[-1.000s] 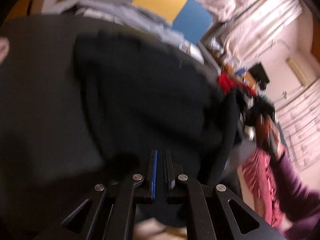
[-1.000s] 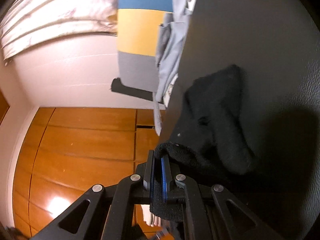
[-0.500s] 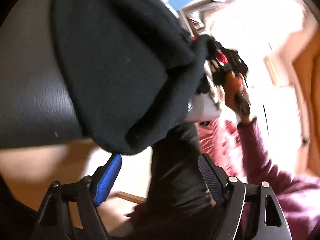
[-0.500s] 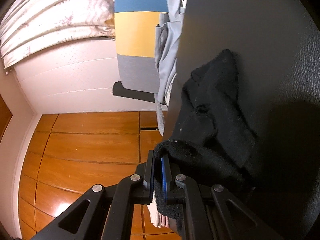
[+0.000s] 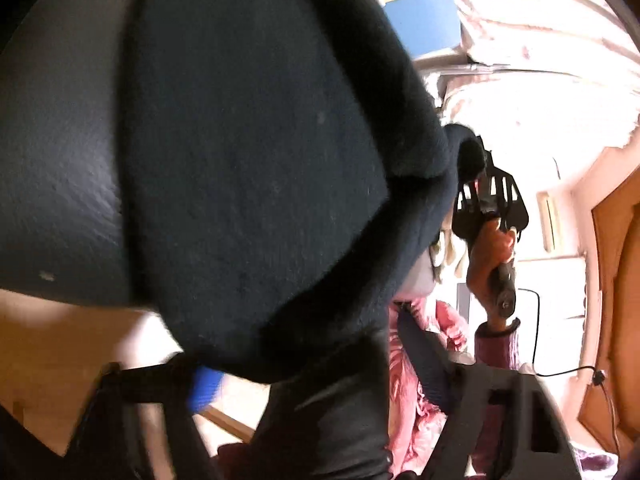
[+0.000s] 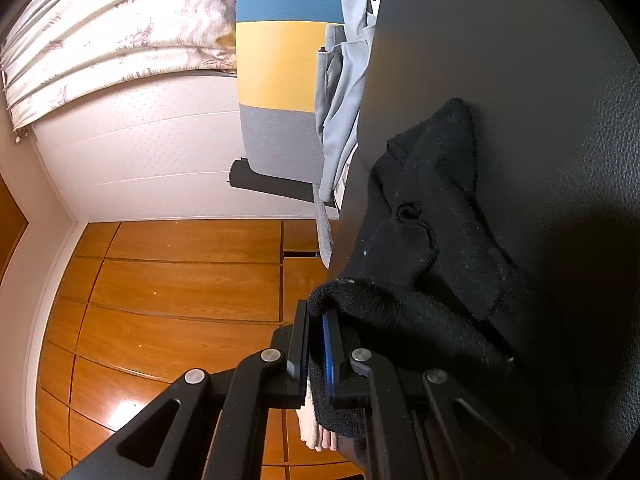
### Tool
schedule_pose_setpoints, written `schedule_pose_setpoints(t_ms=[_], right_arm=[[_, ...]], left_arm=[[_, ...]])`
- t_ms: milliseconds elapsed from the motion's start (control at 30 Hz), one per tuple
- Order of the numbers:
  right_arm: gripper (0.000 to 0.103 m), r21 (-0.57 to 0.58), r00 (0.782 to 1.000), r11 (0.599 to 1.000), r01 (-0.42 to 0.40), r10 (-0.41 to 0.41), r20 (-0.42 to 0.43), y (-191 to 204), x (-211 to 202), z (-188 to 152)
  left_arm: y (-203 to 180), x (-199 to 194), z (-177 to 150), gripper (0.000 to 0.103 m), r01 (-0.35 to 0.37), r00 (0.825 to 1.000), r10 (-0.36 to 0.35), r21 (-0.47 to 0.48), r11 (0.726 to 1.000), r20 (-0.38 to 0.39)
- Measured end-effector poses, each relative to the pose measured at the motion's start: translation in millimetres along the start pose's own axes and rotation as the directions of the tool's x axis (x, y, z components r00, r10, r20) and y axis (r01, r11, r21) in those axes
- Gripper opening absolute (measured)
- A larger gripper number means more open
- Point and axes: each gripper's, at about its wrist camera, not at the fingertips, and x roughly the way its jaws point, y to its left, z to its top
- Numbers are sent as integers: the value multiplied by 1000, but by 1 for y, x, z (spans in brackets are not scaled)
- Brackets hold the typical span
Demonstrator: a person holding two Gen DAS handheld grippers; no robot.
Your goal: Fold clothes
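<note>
1. My right gripper [image 6: 316,344] pinches the black garment [image 6: 432,240] at the dark table [image 6: 520,60] edge.
2. My left gripper [image 5: 316,384] gapes wide, empty (blurred).
3. Risk: one-sided hold lets cloth slide floorward.

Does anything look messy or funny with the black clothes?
A bit. The black garment lies bunched and wrinkled on the dark surface, not flat, with an edge hanging over the side. The right gripper pinches one edge; the left gripper is open.

Black garment [image 6: 436,240] covers the table [image 6: 520,60] edge; open floor [image 6: 168,288] lies beside it.
</note>
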Motion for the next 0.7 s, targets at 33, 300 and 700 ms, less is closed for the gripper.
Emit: schedule_pose_setpoints(t_ms=[33,300,700], right_arm=[[5,3,1000,1000,-2,2,-1,-1,-1,0],[5,-27,1000,1000,3,-4,-27,12,-9,-1],[5,-36,1000,999,0,0,-6,35,34,36]], left_arm=[[2,-1,-4,3,8,999,-8,3,1000,-44],[-25,-42,0,6,161,981,-158,19,987,-110],[-46,-139,145,6,314,922,-293,-45,948,254]])
